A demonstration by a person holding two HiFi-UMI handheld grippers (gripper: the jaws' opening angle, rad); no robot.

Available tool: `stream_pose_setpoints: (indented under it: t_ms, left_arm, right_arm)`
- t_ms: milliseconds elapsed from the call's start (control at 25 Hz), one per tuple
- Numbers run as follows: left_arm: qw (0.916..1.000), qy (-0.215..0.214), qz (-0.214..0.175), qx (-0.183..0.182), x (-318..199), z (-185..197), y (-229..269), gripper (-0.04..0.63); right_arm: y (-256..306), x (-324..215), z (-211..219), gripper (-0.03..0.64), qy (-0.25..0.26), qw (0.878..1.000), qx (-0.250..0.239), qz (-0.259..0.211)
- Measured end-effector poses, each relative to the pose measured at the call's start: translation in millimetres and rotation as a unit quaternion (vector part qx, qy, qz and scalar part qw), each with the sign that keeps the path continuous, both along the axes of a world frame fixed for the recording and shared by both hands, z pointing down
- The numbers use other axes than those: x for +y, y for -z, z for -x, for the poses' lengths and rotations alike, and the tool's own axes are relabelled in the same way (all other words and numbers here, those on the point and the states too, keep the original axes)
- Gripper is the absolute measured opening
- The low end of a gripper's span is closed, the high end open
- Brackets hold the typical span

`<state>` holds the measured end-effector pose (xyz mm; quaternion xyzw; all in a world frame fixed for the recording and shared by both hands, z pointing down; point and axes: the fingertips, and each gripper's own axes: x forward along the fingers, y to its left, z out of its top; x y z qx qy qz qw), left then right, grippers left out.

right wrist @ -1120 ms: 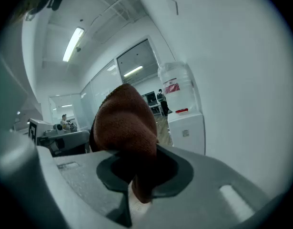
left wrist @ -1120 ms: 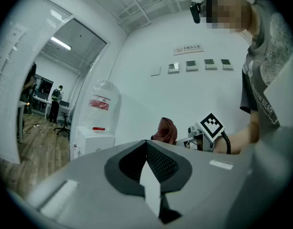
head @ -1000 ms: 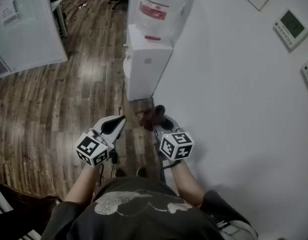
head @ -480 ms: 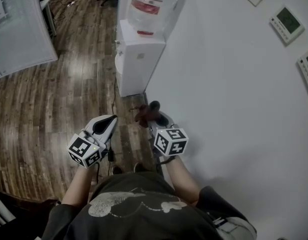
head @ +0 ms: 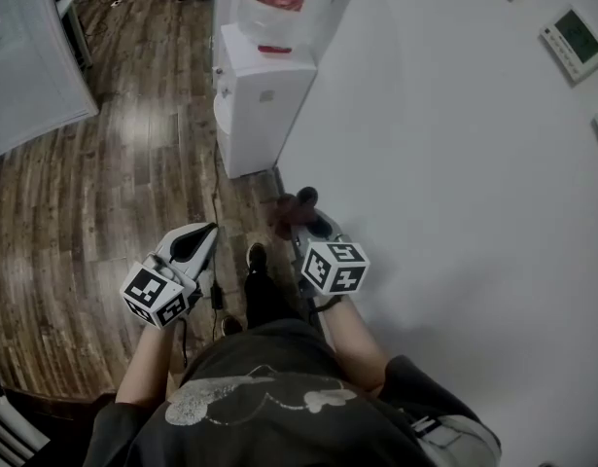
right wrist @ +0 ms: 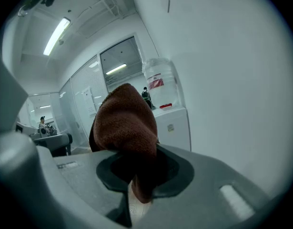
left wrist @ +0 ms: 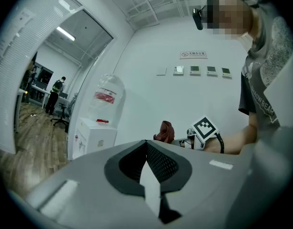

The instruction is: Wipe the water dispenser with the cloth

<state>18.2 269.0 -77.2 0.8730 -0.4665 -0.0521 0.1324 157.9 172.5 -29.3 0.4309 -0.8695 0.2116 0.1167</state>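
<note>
Along the white wall point(head: 454, 163), on the wood floor point(head: 104, 193), the water dispenser point(head: 264, 105) stands well ahead. The right tongs point(head: 300, 220) are clamped on the brown cloth point(head: 291, 206); the left tongs point(head: 194, 239) are together, empty. Approach step, I'd say: next, bring the cloth against the dispenser.

The wooden floor point(head: 104, 193) meets a white wall point(head: 454, 163) carrying a small control panel point(head: 577, 39). A thin dark line on the floor is perhaps a cable point(head: 217, 207).
</note>
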Motion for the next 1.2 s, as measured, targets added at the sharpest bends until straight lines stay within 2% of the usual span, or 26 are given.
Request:
stream_pose_setpoints:
  t_ms: [280,600,760,920,1080,1200]
  left_arm:
    - [0.9998,0.02,0.007,-0.003,-60,28,1,0.017]
    - [0.9996,0.02,0.019,-0.003,-178,52,0,0.017]
    - [0.9993,0.018,0.031,-0.006,-240,58,-10,0.017]
    - [0.999,0.03,0.033,-0.003,-291,67,-21,0.017]
    - [0.9983,0.043,0.04,-0.005,-323,82,-41,0.017]
    - [0.9977,0.047,0.05,0.002,-329,93,-61,0.017]
  right_arm:
    - [-11,-79,27,0.058,0.004,1.0,-0.007,0.006]
    - [-18,-211,84,0.058,0.015,0.999,-0.03,0.012]
    - [-37,-263,116,0.058,0.039,0.998,-0.029,0.032]
    - [-49,-306,154,0.058,0.081,0.996,-0.029,0.016]
    - [-62,-344,179,0.058,0.081,0.996,-0.043,0.009]
    - [-74,-359,190,0.058,0.074,0.996,-0.045,0.004]
